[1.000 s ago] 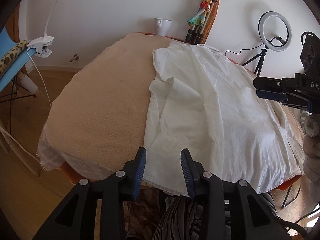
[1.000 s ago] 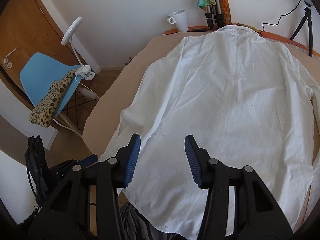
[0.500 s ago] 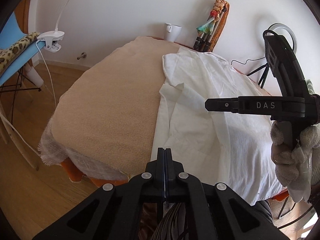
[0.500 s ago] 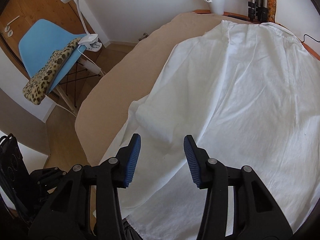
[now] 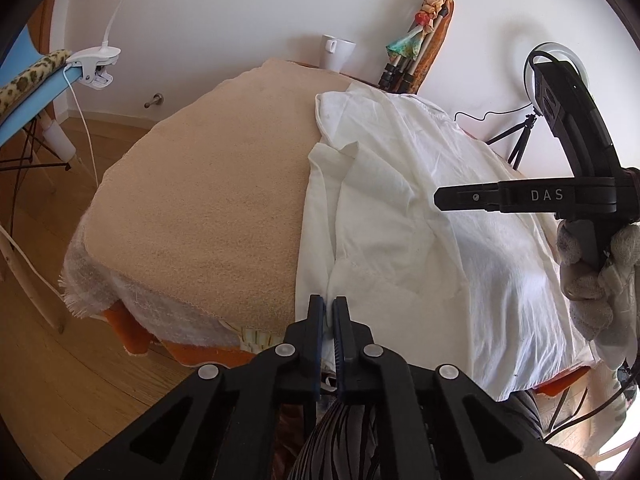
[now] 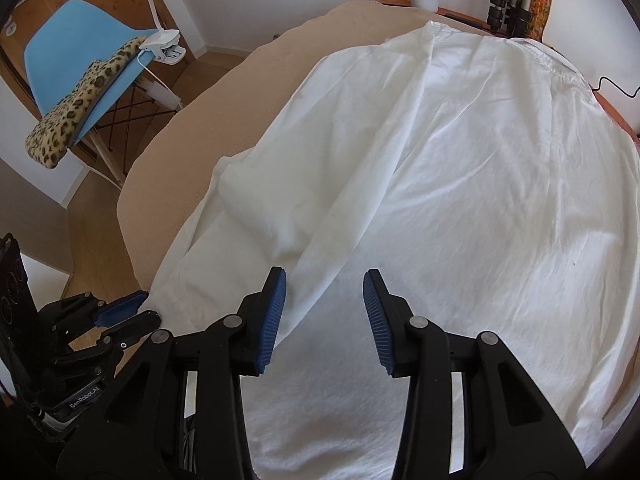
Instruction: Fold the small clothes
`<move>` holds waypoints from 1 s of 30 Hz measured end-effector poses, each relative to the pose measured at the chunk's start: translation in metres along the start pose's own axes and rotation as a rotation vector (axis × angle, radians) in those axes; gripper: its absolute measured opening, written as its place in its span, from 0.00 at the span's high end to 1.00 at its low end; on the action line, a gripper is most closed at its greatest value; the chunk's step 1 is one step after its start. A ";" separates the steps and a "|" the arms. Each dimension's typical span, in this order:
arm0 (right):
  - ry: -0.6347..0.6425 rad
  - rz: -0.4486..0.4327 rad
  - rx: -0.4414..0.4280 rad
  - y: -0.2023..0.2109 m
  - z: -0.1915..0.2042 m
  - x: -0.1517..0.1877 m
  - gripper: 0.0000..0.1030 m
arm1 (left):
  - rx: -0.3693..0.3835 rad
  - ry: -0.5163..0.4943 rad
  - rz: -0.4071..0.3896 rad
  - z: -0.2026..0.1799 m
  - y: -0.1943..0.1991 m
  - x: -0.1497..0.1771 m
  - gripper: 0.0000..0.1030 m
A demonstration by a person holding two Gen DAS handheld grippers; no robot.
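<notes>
A bench [image 5: 192, 208] under a tan towel carries a white shirt [image 5: 420, 216], which lies flat on the bench's right part with its long axis running from the near edge, by the person, away to the collar end at the far wall, near a white mug [image 5: 337, 53]. The shirt's left side has been turned in on itself, so a sleeve [image 6: 256, 216] lies as a rumpled band down that left margin, roughly parallel to the long axis. The coming move, as I judge it, turns on that left margin: it runs straight ahead of the left claw [image 5: 329, 314], which is clenched on the shirt's near left hem corner, cloth showing in the thin slit between its blue pads. The right claw [image 6: 325, 312] is released, its pads spread wide, and hovers above the shirt body just right of the folded sleeve; the sleeve lies ahead and to its left. So the left claw is the nearer one to the edge to be carried over, and the right is placed to take or pin cloth further along. Hard to make out: whether the right claw touches the fabric, since the left view shows it only side-on and above the cloth; the shirt's right sleeve and far hem are cut off; and the bench's near edge is hidden behind both claws.
</notes>
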State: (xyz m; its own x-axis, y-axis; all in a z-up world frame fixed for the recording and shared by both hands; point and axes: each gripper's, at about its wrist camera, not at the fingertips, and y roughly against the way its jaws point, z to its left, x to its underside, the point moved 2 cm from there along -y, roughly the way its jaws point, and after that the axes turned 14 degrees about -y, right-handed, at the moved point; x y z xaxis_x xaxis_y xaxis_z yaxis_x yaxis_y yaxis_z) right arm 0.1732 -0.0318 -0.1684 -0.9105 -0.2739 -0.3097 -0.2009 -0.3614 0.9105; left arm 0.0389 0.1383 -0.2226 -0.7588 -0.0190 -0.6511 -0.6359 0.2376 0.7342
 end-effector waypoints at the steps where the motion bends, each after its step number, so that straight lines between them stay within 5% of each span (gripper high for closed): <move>1: 0.014 -0.002 0.007 0.001 0.003 -0.001 0.58 | -0.002 0.012 -0.012 0.002 0.004 0.000 1.00; 4: 0.049 0.002 0.041 -0.004 0.010 -0.002 0.58 | -0.031 0.014 -0.036 0.005 0.015 0.000 0.99; 8: 0.061 0.053 0.069 -0.015 0.014 -0.003 0.58 | -0.035 0.035 -0.057 0.010 0.018 0.002 0.56; 11: -0.018 0.056 -0.029 -0.007 0.020 -0.022 0.55 | 0.010 0.083 -0.038 0.015 0.008 0.006 0.52; 13: -0.040 0.027 -0.058 -0.001 0.030 -0.038 0.44 | 0.029 0.094 -0.019 0.015 0.000 0.008 0.53; 18: -0.102 0.017 -0.046 -0.014 0.045 -0.074 0.42 | 0.048 0.145 -0.033 0.018 -0.003 0.014 0.60; 20: -0.142 0.033 -0.037 -0.026 0.048 -0.086 0.42 | 0.059 0.168 -0.044 0.022 -0.001 0.015 0.80; 23: -0.208 0.044 -0.010 -0.046 0.050 -0.100 0.42 | 0.088 0.171 -0.056 0.023 0.001 0.015 0.95; 30: -0.271 0.078 0.084 -0.086 0.055 -0.121 0.42 | 0.144 0.128 -0.109 0.012 0.019 0.006 1.00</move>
State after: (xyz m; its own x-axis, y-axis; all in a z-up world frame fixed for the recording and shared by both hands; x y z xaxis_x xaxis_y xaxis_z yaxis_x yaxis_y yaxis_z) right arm 0.2807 0.0820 -0.1944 -0.9854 -0.0462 -0.1640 -0.1458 -0.2700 0.9518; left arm 0.0238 0.1542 -0.2151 -0.7043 -0.1728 -0.6885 -0.6953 0.3632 0.6201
